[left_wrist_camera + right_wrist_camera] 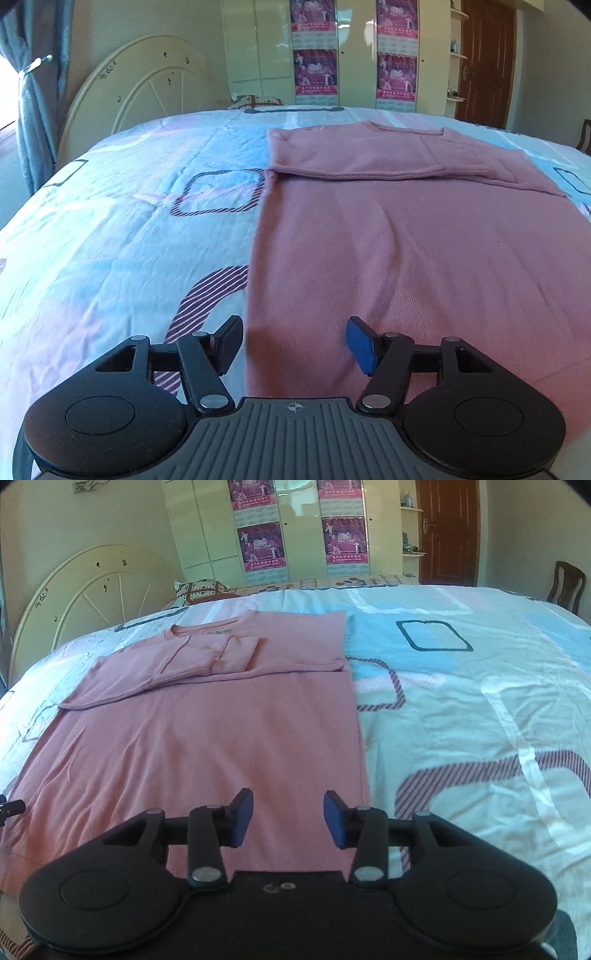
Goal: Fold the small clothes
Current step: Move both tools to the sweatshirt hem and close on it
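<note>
Pink knit fills the near half of the bed as you bring both tools to its lower hem: your left gripper [293, 345] hangs with its jaws spread and nothing between them, straddling the garment's left edge, while your right gripper [288, 821] hovers likewise apart and empty just inside the right edge. Judging from the sleeves already turned in, the step in hand looks to be taking the two bottom corners for the lengthwise fold, so set each pair of pads squarely over a corner, pinch both layers together, and lift evenly so the hem travels straight towards the collar without dragging the bedsheet [110, 229]. Beyond the grippers, the pink long-sleeved top [207, 734] lies flat and nearly rectangular along the middle of the bed, with faint creases running up its body. Farther on, both sleeves are folded across the chest, one cuff overlapping the other, below a round neckline pointing towards the far edge of the bed.
</note>
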A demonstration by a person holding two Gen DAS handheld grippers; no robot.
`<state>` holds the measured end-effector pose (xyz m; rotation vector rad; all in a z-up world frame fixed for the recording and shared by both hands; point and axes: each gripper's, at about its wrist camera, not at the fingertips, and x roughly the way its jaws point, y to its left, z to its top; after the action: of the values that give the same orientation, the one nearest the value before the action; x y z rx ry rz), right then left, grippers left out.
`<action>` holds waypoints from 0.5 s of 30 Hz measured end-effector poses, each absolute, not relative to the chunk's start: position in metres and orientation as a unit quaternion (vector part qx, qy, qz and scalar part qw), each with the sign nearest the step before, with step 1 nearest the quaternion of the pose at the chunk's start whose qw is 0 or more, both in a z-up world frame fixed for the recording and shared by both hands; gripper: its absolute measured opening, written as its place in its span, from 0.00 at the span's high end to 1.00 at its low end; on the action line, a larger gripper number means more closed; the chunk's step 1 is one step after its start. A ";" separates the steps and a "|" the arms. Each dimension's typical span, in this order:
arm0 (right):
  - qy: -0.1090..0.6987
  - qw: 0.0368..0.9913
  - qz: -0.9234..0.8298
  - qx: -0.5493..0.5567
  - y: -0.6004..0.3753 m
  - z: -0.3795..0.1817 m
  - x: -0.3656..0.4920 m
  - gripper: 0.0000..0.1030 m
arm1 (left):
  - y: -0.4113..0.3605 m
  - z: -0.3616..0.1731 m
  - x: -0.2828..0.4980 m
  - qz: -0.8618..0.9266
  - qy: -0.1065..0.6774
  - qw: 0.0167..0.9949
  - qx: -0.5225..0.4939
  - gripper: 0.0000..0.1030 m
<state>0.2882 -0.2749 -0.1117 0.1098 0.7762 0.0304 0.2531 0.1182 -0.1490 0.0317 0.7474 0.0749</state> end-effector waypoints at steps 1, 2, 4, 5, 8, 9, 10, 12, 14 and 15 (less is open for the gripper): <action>0.377 0.924 0.012 0.061 -0.280 -0.111 0.278 0.59 | 0.123 -0.148 0.241 0.040 0.362 0.931 0.005 0.40; 0.376 0.924 0.012 0.068 -0.284 -0.112 0.270 0.59 | 0.129 -0.148 0.230 0.044 0.361 0.932 -0.007 0.40; 0.378 0.922 0.015 0.083 -0.292 -0.115 0.254 0.59 | 0.140 -0.151 0.212 0.039 0.364 0.930 -0.031 0.40; 0.380 0.921 0.013 0.089 -0.296 -0.118 0.247 0.59 | 0.144 -0.153 0.204 0.039 0.366 0.929 -0.042 0.40; 0.391 0.911 0.013 0.128 -0.310 -0.130 0.229 0.59 | 0.157 -0.159 0.188 0.023 0.376 0.922 -0.090 0.41; 0.396 0.908 0.009 0.138 -0.314 -0.135 0.225 0.59 | 0.160 -0.160 0.184 0.013 0.377 0.920 -0.104 0.41; 0.399 0.906 0.006 0.144 -0.317 -0.139 0.220 0.59 | 0.162 -0.161 0.180 -0.001 0.379 0.917 -0.124 0.42; 0.404 0.902 0.007 0.154 -0.320 -0.145 0.211 0.59 | 0.165 -0.164 0.175 -0.024 0.381 0.911 -0.159 0.51; 0.405 0.899 0.019 0.168 -0.321 -0.149 0.205 0.58 | 0.169 -0.170 0.174 -0.043 0.385 0.900 -0.200 0.55; 0.403 0.897 0.025 0.181 -0.322 -0.150 0.203 0.58 | 0.169 -0.172 0.174 -0.047 0.384 0.897 -0.214 0.55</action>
<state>0.2027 -0.3223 -0.1497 0.3740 0.8348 0.0523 0.1743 0.1692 -0.1718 -0.4434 0.7955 -0.0973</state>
